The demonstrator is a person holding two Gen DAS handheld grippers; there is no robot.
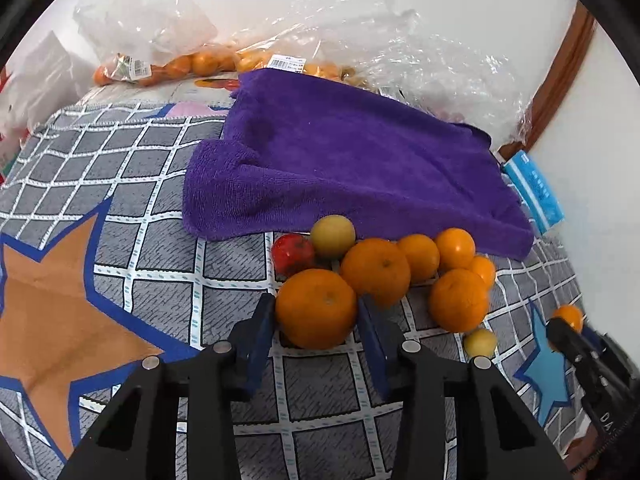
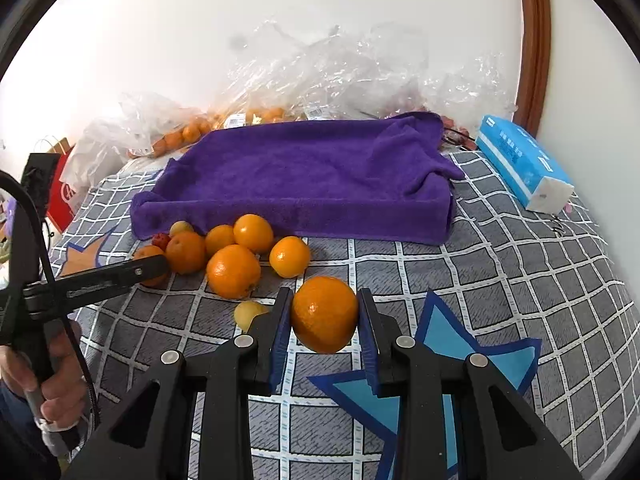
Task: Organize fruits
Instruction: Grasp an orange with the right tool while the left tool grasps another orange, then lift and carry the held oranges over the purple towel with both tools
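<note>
My left gripper (image 1: 316, 308) is shut on a large orange (image 1: 316, 320) that rests on the checked bedspread at the near edge of a fruit pile. Behind it lie several more oranges (image 1: 376, 270), a red fruit (image 1: 292, 254) and a yellow-green fruit (image 1: 332, 236). My right gripper (image 2: 324, 304) is shut on another orange (image 2: 324, 320), held to the right of the pile (image 2: 234, 270). In the left wrist view the right gripper (image 1: 560, 326) shows at the right edge. In the right wrist view the left gripper (image 2: 158, 266) lies across the pile's left side.
A purple towel (image 2: 304, 176) covers a raised, tray-like shape behind the pile. A small yellow fruit (image 2: 248, 314) lies loose near my right fingers. Clear bags of oranges (image 1: 192, 64) line the wall. A blue tissue box (image 2: 520, 160) sits at the right. A hand (image 2: 60, 360) grips the left tool.
</note>
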